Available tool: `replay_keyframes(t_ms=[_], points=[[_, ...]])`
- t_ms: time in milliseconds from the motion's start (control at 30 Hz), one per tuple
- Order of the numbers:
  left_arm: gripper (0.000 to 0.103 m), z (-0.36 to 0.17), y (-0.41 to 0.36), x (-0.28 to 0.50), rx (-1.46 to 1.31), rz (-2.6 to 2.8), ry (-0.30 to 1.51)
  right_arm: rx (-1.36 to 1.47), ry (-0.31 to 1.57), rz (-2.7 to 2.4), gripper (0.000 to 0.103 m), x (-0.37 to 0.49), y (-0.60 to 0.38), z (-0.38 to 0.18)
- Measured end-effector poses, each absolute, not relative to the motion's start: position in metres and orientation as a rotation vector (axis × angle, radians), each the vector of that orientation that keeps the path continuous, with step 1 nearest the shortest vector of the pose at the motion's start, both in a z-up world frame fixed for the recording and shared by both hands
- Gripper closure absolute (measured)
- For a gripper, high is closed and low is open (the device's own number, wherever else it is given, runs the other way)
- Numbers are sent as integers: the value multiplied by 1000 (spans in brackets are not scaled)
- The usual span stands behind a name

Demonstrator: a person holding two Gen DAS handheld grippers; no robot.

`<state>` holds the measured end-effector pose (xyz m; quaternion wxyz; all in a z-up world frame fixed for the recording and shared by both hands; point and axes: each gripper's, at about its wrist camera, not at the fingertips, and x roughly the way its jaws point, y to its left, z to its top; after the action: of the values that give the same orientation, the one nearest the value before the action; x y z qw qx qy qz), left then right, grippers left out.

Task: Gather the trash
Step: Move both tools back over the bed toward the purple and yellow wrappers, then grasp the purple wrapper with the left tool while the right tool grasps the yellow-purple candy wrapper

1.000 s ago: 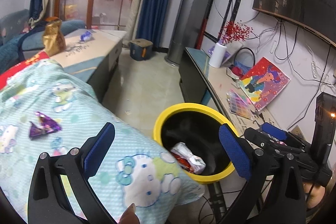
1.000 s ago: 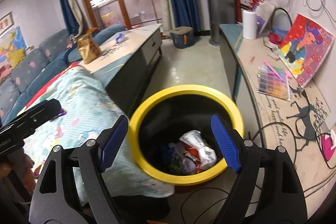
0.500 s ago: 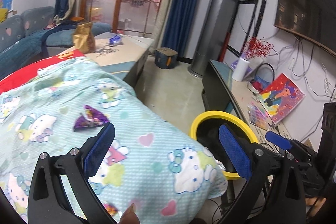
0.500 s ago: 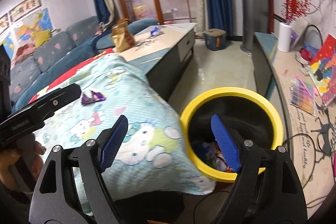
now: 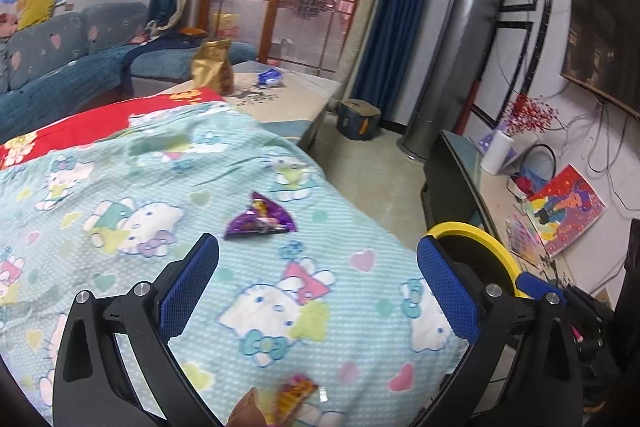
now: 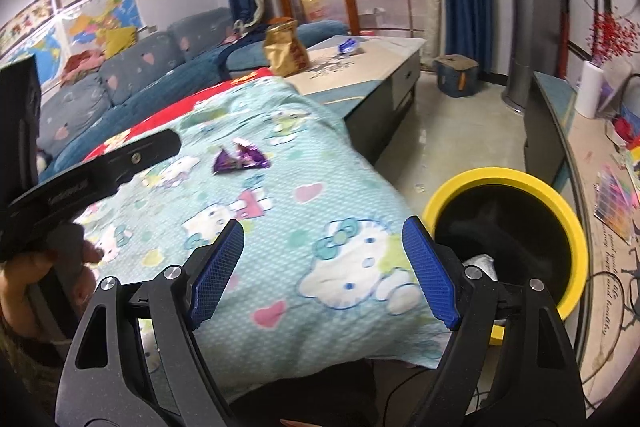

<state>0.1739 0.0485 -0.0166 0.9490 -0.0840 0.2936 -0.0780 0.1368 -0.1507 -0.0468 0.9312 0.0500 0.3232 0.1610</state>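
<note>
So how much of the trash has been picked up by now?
Some is done: white trash already lies in the yellow bin. Nothing is in hand; the left gripper and right gripper are both open. Left on the blanket: a purple wrapper and an orange one.

The right gripper (image 6: 322,267), black with blue textured fingers (image 6: 216,269) spread wide apart and holding nothing, hangs over a pale turquoise cartoon-cat blanket (image 6: 304,195). A crumpled purple foil wrapper (image 6: 240,159) lies on the blanket, well ahead of the fingers. To the right, beside the blanket's edge, stands a round black trash bin with a yellow rim (image 6: 568,223). At the left edge, a hand (image 6: 48,267) grips the black left gripper (image 6: 92,173); whether its fingers are spread cannot be seen.
</note>
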Motion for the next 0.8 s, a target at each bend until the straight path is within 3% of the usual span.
replay_keyframes(t_ms=[367,600,667,800], points=[[7,-26,98,183,-180,-69,620,19,713,479,30,127,-89,-56],[8,-45,122,201,-221,-69,668,-39,789,578,49,134,-51,-77],[16,-50,124,208,-224,-76,681,-49,819,592,53,138,-43,-85],[18,-65,124,227,-243,-100,731,-61,876,620,61,148,-34,-101]])
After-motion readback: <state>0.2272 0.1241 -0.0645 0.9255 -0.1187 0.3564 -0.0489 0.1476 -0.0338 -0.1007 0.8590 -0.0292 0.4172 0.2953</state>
